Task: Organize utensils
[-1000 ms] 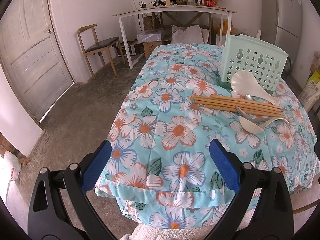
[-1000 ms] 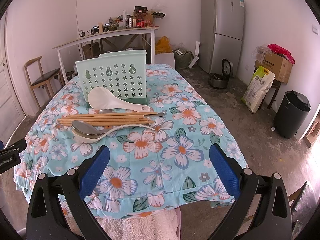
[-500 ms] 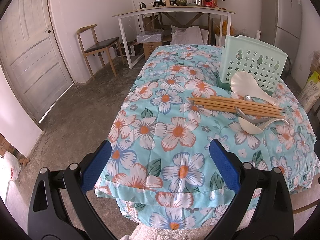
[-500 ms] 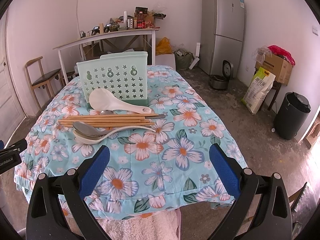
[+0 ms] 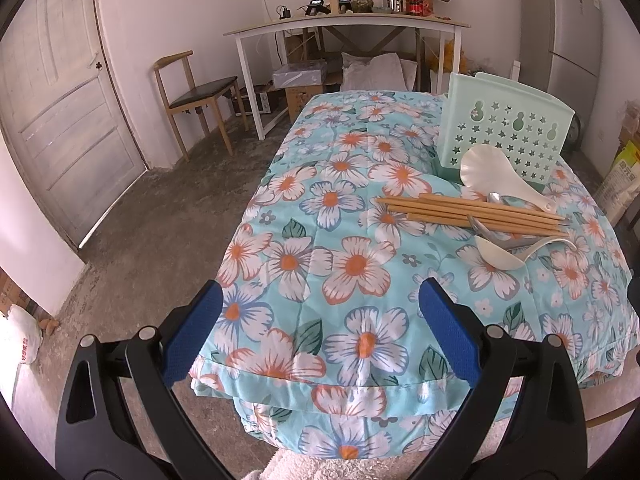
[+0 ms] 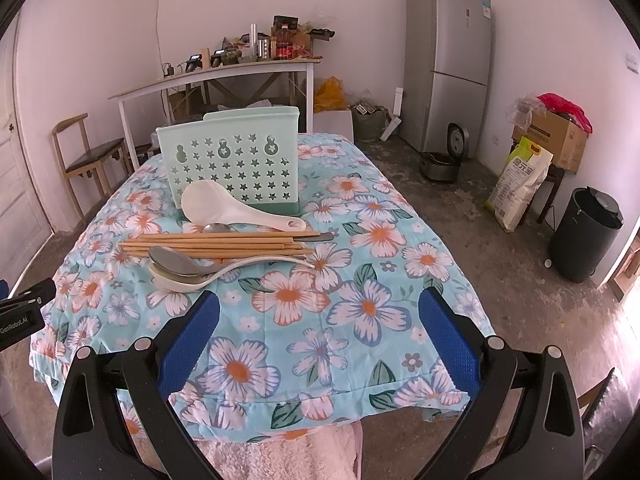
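A mint green utensil holder (image 6: pixel 236 164) with star holes stands on the floral tablecloth (image 6: pixel 360 312). In front of it lie a white rice paddle (image 6: pixel 236 208), several wooden chopsticks (image 6: pixel 216 242), a metal spoon (image 6: pixel 180 260) and a white soup spoon (image 6: pixel 176 282). In the left wrist view the holder (image 5: pixel 508 128), paddle (image 5: pixel 496 174), chopsticks (image 5: pixel 472 212) and white spoon (image 5: pixel 500 256) sit at the right. My right gripper (image 6: pixel 318 336) is open and empty above the table's near edge. My left gripper (image 5: pixel 318 328) is open and empty over the near left corner.
A white desk (image 5: pixel 344 28) with clutter stands at the back wall, a wooden chair (image 5: pixel 196 96) beside it and a door (image 5: pixel 60 92) on the left. A grey fridge (image 6: pixel 448 64), a rice sack (image 6: pixel 520 184) and a black bin (image 6: pixel 588 232) stand to the right.
Both grippers have drifted slightly forward toward the table. The utensils have not moved, and both grippers stay open.
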`<state>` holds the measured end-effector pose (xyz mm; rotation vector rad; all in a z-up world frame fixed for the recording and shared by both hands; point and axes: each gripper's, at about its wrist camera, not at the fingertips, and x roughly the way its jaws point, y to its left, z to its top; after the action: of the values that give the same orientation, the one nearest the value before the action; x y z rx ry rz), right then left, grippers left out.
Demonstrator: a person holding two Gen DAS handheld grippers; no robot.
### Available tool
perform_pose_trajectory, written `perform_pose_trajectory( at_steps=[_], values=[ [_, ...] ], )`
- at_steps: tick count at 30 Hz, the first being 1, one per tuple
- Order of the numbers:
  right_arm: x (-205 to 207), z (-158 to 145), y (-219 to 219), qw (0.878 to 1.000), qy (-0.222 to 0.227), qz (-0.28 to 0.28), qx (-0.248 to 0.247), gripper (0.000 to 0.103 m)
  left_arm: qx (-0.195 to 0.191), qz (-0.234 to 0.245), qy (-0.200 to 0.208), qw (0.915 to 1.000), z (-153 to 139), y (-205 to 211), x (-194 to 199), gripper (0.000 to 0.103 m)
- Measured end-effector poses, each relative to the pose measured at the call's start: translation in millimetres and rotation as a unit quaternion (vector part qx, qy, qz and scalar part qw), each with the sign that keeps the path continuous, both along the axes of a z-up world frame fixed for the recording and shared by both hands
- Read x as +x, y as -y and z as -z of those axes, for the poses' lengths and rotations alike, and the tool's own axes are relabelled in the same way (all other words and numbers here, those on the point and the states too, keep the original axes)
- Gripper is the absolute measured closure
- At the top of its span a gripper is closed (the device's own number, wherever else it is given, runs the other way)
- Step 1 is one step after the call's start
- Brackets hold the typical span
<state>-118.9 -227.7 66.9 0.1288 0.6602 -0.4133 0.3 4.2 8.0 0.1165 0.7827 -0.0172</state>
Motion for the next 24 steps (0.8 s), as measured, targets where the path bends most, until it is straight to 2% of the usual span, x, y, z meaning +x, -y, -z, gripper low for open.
perform_pose_trajectory(
  at_steps=[24],
  values=[
    [0.1, 0.0, -0.5, 1.0, 0.001, 0.0, 0.001, 0.006, 0.002, 0.001, -0.001, 1.0, 3.9, -0.4, -1.1, 0.008]
  ],
)
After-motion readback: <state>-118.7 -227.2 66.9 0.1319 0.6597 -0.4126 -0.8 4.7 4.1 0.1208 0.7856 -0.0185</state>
